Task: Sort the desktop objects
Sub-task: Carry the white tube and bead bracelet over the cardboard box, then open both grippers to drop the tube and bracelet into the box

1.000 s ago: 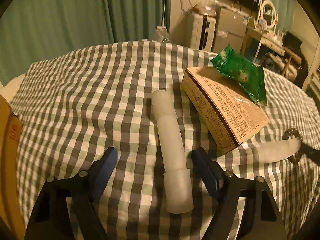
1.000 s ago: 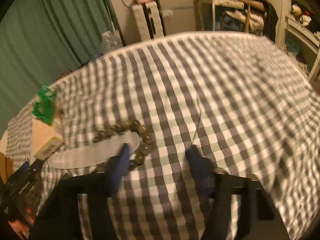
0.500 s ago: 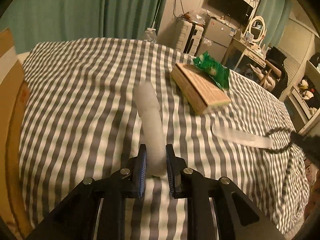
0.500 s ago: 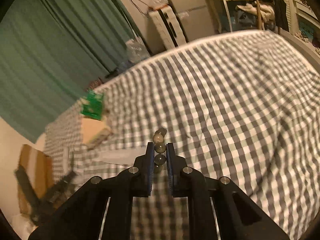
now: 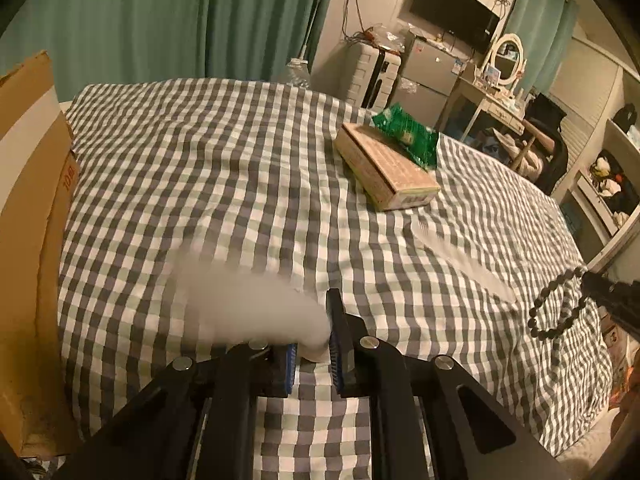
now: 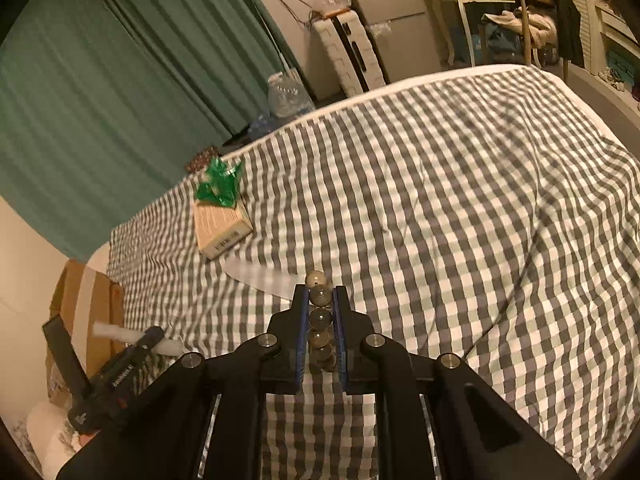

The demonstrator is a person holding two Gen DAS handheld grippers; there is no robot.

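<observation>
Left wrist view: the left gripper point(image 5: 312, 344) has just clenched on one end of a white tube point(image 5: 248, 304). The tube is motion-blurred, lifted above the checked bedspread point(image 5: 224, 168), its long axis running from the jaws out to the left. Farther off and right lies a tan box point(image 5: 384, 168), long axis running near to far, with a green packet point(image 5: 406, 138) on its far end. A flat translucent strip point(image 5: 460, 252) lies nearer, right. At the right edge a bead bracelet point(image 5: 558, 304) dangles from the other gripper. A cardboard carton point(image 5: 32, 208) stands left.

Right wrist view: the right gripper point(image 6: 321, 312) grasps the bead bracelet point(image 6: 319, 320), beads lined up along the jaws, pointing away. Its jaws have just closed on it. The left gripper point(image 6: 150, 338), lower left, holds the white tube point(image 6: 120, 334) crosswise over the cardboard carton point(image 6: 86, 308).
</observation>
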